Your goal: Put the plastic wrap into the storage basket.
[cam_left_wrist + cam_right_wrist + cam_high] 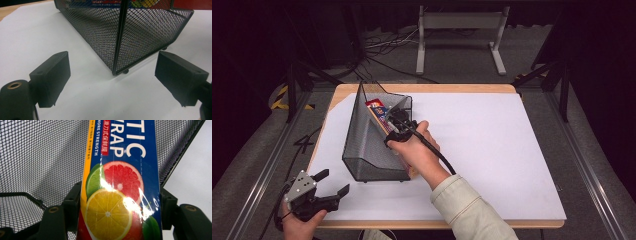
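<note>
Fingers (72, 205) of the right gripper (117, 205) flank a blue plastic-wrap box (122, 170) printed with citrus slices, one on each long edge and pinching it; the box lies slanted inside the black mesh basket (372, 145), along the basket's right wall. From above, the right gripper (398, 124) sits over the basket's open top near its far end, the hand (417, 150) behind it and the cream sleeve (467, 210) trailing toward the near tabletop edge. Left of the basket's near corner, the left gripper (332, 182) rests at the tabletop's near-left corner, its fingers (51, 77) spread wide with nothing between them, aimed at the basket's corner post (119, 37). Under the basket lies a white sheet (492, 150) covering the tabletop (347, 90).
</note>
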A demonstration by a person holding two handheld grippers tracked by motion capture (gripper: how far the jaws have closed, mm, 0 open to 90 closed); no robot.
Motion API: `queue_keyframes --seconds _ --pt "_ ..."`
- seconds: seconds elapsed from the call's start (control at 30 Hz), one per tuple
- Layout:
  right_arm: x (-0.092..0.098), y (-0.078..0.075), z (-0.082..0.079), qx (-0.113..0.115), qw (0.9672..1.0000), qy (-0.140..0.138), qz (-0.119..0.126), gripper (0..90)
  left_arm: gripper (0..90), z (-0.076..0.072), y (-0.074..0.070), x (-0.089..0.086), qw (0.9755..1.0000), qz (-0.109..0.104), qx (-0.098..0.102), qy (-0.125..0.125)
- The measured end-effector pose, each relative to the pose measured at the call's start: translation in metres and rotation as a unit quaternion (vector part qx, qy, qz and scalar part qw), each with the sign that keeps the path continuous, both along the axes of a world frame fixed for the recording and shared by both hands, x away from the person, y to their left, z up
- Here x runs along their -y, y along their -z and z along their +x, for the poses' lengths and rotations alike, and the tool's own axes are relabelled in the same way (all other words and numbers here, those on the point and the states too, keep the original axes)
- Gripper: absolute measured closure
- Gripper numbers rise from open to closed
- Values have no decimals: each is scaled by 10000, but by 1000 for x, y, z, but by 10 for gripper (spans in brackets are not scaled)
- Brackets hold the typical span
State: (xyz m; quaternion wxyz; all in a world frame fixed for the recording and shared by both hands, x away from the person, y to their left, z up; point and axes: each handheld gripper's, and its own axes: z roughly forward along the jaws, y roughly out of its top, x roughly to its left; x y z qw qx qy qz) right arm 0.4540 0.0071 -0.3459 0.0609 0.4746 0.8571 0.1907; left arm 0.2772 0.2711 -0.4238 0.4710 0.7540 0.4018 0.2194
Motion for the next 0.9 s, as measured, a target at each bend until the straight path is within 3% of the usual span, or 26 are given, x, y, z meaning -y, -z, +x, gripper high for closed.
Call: queue_keyframes --seconds 0.13,0.23,0.5,0.6,0.7,0.9 --pt "2 2 3 -79 10000 -32 -10 372 137 0 0 0 10000 -3 11 -2" --pt "2 0 2 57 9999 -52 79 329 136 0 0 0 10000 -6 -3 -7" --pt "0 -1 1 119 9997 -203 82 252 136 0 0 -1 10000 -10 10 -9" --pt "2 -4 -2 347 9990 -279 83 218 135 0 0 0 10000 1 6 -5" --pt "4 -5 -3 421 9986 -304 128 207 134 0 0 0 10000 -1 6 -6" --pt "17 -14 -12 832 9939 -520 498 169 133 1 -1 1 10000 -16 36 4"
